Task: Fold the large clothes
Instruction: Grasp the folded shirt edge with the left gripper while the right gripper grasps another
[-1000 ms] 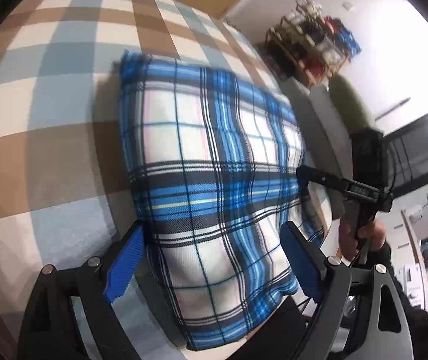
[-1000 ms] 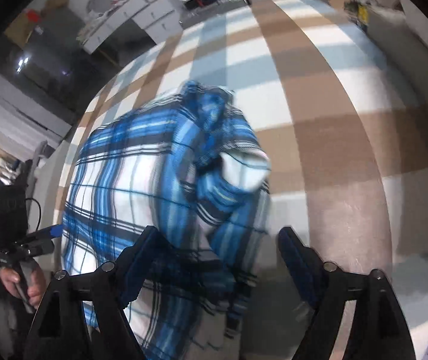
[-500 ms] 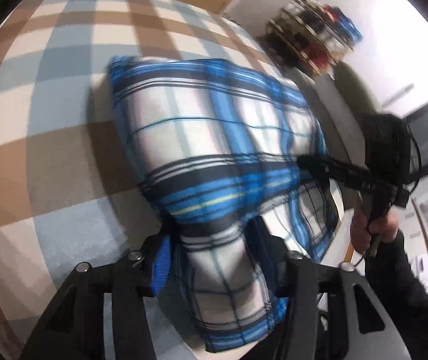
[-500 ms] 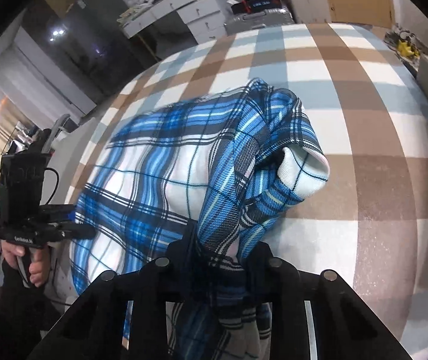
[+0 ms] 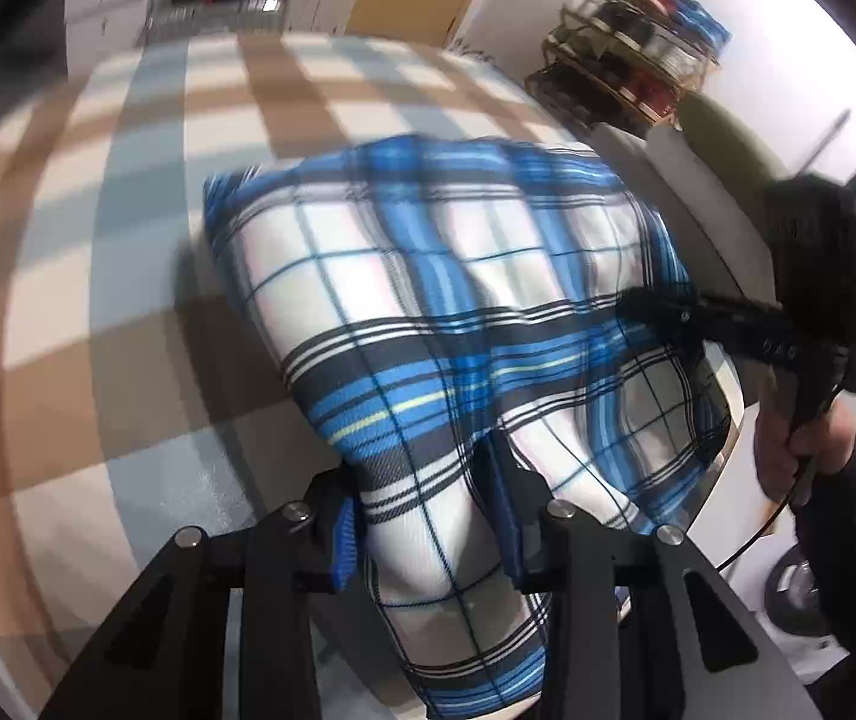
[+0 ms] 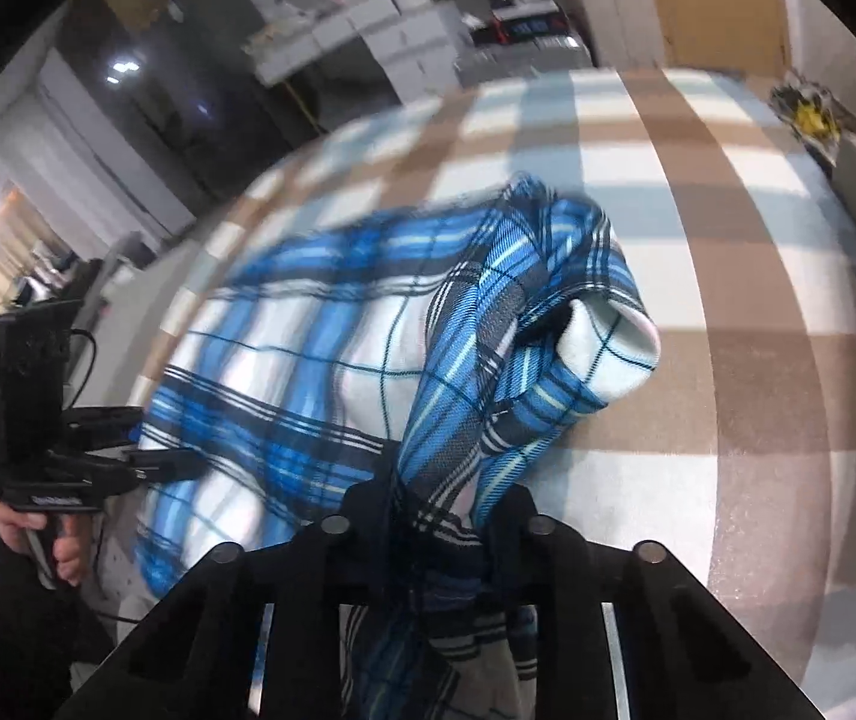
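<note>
A blue, white and black plaid garment lies on a bed covered by a checked blanket of brown, pale blue and cream squares, and both grippers have hold of its near edge. In the left wrist view the left gripper sits at 6 o'clock; its jaws have just been closing, and the blue pads now press a bunched fold of the plaid cloth between them, the fabric pulled up and taut toward 12 o'clock. At 3 o'clock in that view the right gripper reaches in from the side, its tip against the garment's right edge, with the person's hand and dark sleeve below it. In the right wrist view the right gripper has also just been closing and pinches a gathered, twisted strip of the cloth, while a cuffed sleeve of the garment curls open at about 2 o'clock from it. The left gripper shows at 9 o'clock there, blurred, at the cloth's far edge. A cluttered rack stands by the wall at 1 o'clock in the left wrist view.
</note>
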Demonstrator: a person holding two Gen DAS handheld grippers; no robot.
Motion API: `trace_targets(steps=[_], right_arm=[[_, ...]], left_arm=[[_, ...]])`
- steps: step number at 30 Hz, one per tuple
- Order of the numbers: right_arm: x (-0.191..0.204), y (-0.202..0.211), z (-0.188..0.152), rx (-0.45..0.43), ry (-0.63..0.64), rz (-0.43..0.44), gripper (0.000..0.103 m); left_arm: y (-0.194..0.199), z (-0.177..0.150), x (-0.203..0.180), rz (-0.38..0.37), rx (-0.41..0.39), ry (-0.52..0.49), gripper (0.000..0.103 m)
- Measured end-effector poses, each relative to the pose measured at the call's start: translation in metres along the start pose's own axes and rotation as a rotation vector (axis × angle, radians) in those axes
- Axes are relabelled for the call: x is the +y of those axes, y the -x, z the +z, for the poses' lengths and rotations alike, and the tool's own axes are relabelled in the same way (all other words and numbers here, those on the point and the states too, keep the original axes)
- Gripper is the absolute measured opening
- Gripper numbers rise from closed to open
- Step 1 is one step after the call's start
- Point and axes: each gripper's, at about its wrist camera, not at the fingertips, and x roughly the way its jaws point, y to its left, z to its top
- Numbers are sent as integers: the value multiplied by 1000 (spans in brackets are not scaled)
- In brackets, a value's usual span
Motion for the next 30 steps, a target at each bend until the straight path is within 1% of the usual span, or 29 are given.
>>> trace_targets(steps=[2,6,8,10,13,17,19,20,22,24,25,27,28,29,30], right_arm=[[5,13,0,-32,9,19,20],[17,32,-6,-75,46,23,19],[20,35,-14,-67,40,21,19],[15,32,-21,-54,-1,43,19],[7,20,-31,-14,-48,74,19],[7,16,-37,12,-68,112,20],[11,13,-37,17,-32,79,21],[14,11,-35,24,0,45,22],[13,2,-33,55,22,-16,23],[9,-6,-32,80,5,-27,24],[9,-10,-32,93,5,-39,25],[12,-15,-31,109,19,-65,25],[13,-17,-31,114,17,-72,26],[13,-18,-31,120,14,-74,26],[14,-19,-31,123,14,-74,26]], left_arm=[[6,-3,-15,28,-14,-39,29],[13,-12,-38,74,-38,-111,29],[14,-19,-40,103,-44,-119,29],[14,-28,-39,118,-42,-124,29],[17,-37,-40,124,-43,-120,29],[22,-48,-34,111,-44,-97,29],[21,-51,-27,94,-42,-74,31],[20,-53,-21,78,-37,-52,32],[16,-52,-7,35,-23,9,34],[15,-52,1,-6,-18,34,35],[14,-53,3,-16,-16,41,38],[10,-53,7,-19,-14,52,47],[8,-53,10,-17,-18,60,53],[6,-54,12,-25,-21,68,54],[2,-54,16,-54,-23,92,54]])
